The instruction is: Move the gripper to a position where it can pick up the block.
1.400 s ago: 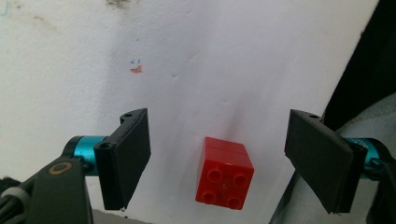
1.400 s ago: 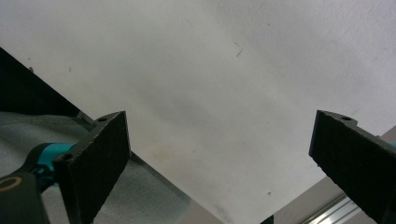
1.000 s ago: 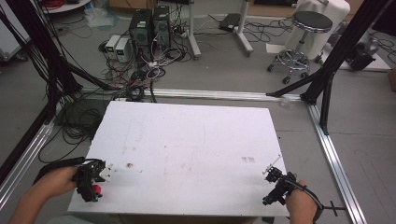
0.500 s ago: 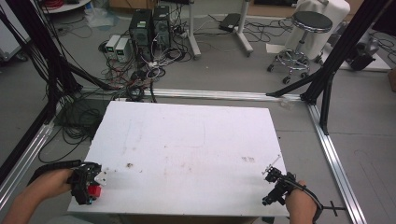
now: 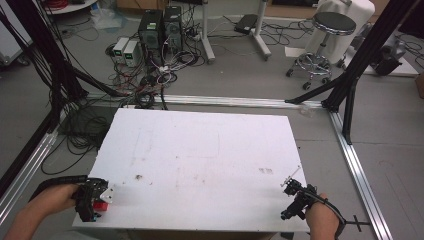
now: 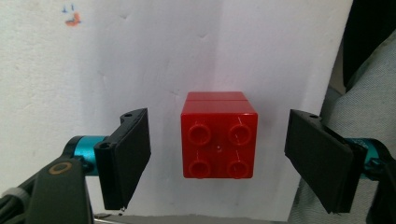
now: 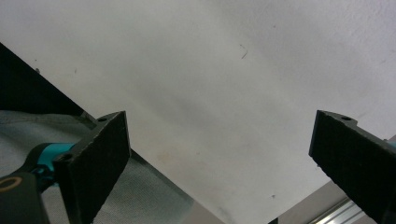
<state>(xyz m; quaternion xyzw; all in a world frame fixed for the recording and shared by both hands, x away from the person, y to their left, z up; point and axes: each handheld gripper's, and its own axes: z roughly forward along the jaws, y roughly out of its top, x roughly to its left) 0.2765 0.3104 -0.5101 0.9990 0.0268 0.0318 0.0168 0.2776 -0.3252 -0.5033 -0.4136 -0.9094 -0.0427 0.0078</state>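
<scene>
A glossy red plastic building brick (image 6: 218, 136) with four round studs sits on the matte white bench (image 5: 200, 150). The left gripper (image 6: 217, 158) straddles it, jaws apart, not touching. The right gripper (image 7: 229, 163) is also spread wide over bare board

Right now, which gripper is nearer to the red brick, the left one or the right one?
Left. The left gripper has its open jaws either side of the red brick; the right gripper is at the table's opposite near corner.
</scene>
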